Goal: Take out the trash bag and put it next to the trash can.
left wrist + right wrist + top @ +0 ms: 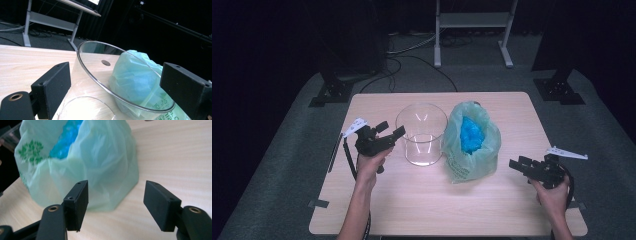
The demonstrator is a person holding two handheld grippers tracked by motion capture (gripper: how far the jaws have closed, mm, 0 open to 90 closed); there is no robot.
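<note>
Soft, light pale-green plastic bag (472,150) probably crumples; pinch its rim at twelve o'clock. Left gripper (391,131) and right gripper (518,163) gape wide.

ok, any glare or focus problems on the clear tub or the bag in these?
High view: table lit, surroundings black, small glints on the tub. Left gripper view: tub rim sharp, bag visible through it. Right gripper view: bag slightly soft, jaws sharp, no glare.

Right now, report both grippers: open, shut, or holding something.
Left gripper: open, holding nothing, jaws wide beside the clear container.
Right gripper: open, holding nothing, pointed at the green bag.
</note>
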